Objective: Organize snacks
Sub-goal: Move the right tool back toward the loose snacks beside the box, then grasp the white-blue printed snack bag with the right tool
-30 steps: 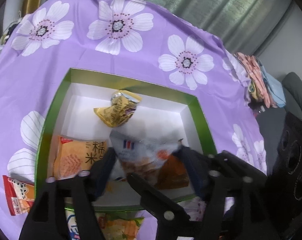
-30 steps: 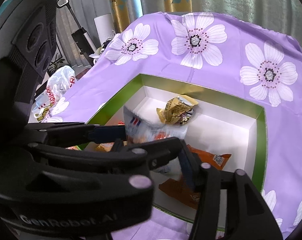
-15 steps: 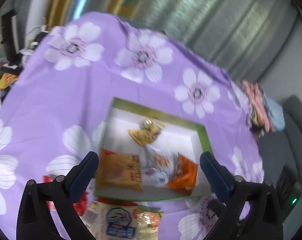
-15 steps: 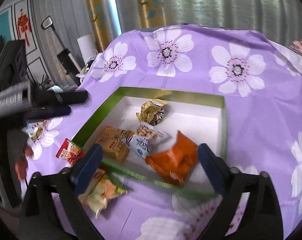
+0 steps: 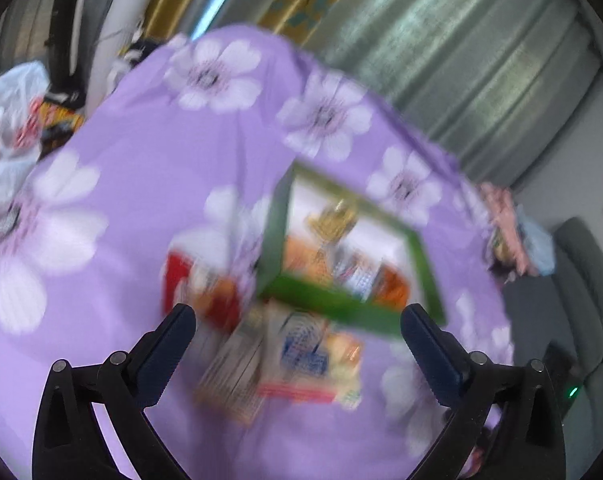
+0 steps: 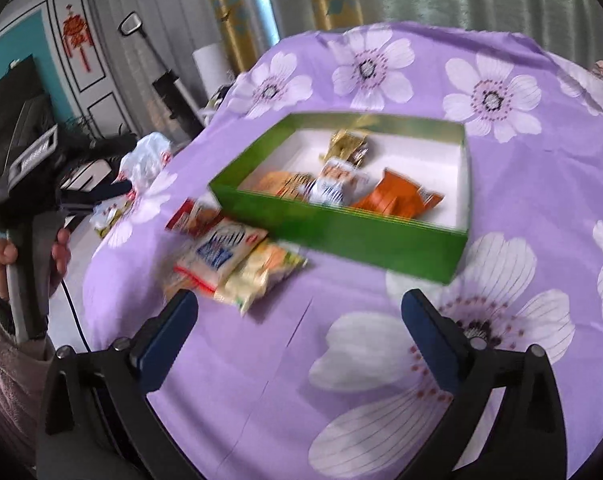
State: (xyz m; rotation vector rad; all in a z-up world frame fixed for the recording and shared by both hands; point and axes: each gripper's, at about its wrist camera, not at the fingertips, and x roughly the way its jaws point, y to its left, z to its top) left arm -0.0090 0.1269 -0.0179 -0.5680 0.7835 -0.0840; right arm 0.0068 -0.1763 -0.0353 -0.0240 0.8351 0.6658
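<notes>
A green box (image 6: 341, 226) with a white inside sits on the purple flowered cloth and holds a gold packet (image 6: 347, 144), an orange-tan packet (image 6: 281, 184), a white-blue packet (image 6: 335, 188) and an orange packet (image 6: 397, 198). Loose packets lie outside by its near left corner: a white-blue one (image 6: 221, 250), a yellow-green one (image 6: 261, 276) and a red one (image 6: 191, 216). My right gripper (image 6: 299, 320) is open and empty, held back from the box. My left gripper (image 5: 297, 338) is open and empty above the loose packets (image 5: 301, 360); that view is blurred, with the box (image 5: 333, 312) beyond.
A hand (image 6: 5, 256) grips the left device's handle at the far left of the right wrist view. Plastic bags (image 6: 145, 156) and clutter lie off the table's left edge. Curtains hang behind. A grey sofa (image 5: 581, 280) stands to the right.
Both grippers let go of the white-blue packet over the box, opened wide and pulled back. The packet now lies in the box. The left view swung leftward.
</notes>
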